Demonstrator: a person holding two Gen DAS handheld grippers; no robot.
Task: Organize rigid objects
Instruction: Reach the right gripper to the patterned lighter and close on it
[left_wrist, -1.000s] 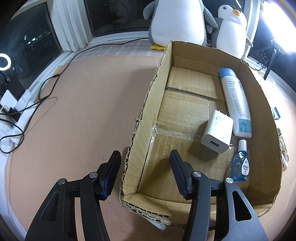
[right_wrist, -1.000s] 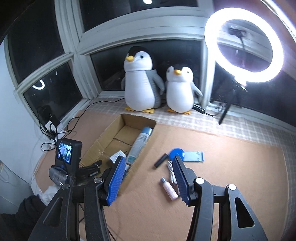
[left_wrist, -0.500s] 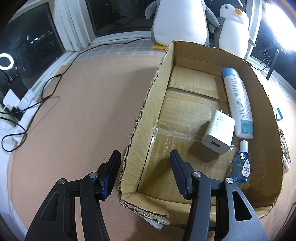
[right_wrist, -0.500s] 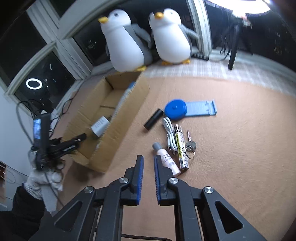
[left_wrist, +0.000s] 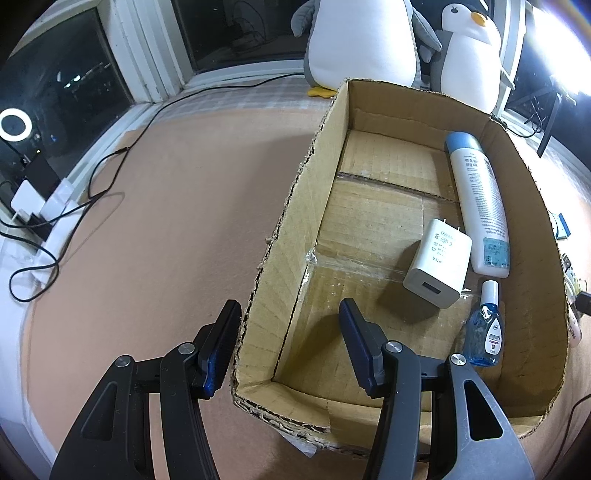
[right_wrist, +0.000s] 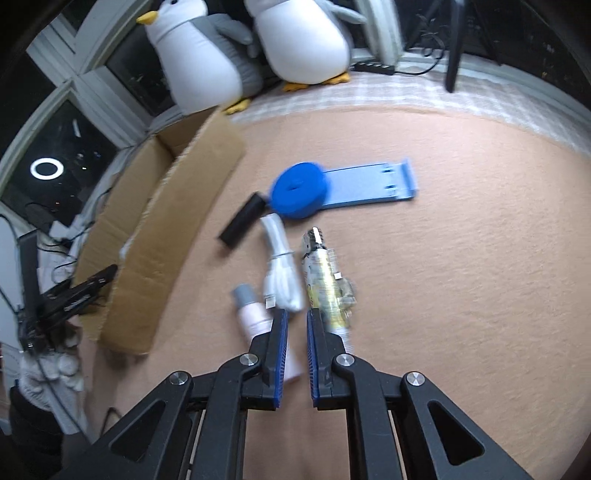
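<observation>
**Three items boxed, the rest loose on the counter**

Three things lie in the cardboard box (left_wrist: 524, 206): a white spray can (left_wrist: 478, 201) with a blue cap along the box's right wall, a white charger block (left_wrist: 437, 267) just beside it toward the middle, and a small blue bottle (left_wrist: 485, 330) near the box's near right corner. The box sits on the pinkish counter (left_wrist: 166, 221), with two plush penguins (left_wrist: 364, 40) behind its far end.

The left gripper (left_wrist: 286, 341) is wide open and holds nothing; its left finger is outside the box's left wall and its right finger is over the box floor, so the wall falls between them.

The right gripper (right_wrist: 296, 325) is nearly closed, with only a narrow slit between its blue pads and nothing in that slit. It hangs low over a cluster of loose items to the right of the box (right_wrist: 166, 236). A pink tube (right_wrist: 253, 314) with a grey cap lies just left of its tips, a coiled white cable (right_wrist: 280, 273) just ahead, and a foil-wrapped tube (right_wrist: 325, 280) just right of them. Farther on lie a black cylinder (right_wrist: 242, 220), a blue round tape (right_wrist: 299, 190) and a blue flat stand (right_wrist: 369, 184) touching the tape. This view is motion-blurred, so whether the gripper touches anything cannot be told.
</observation>
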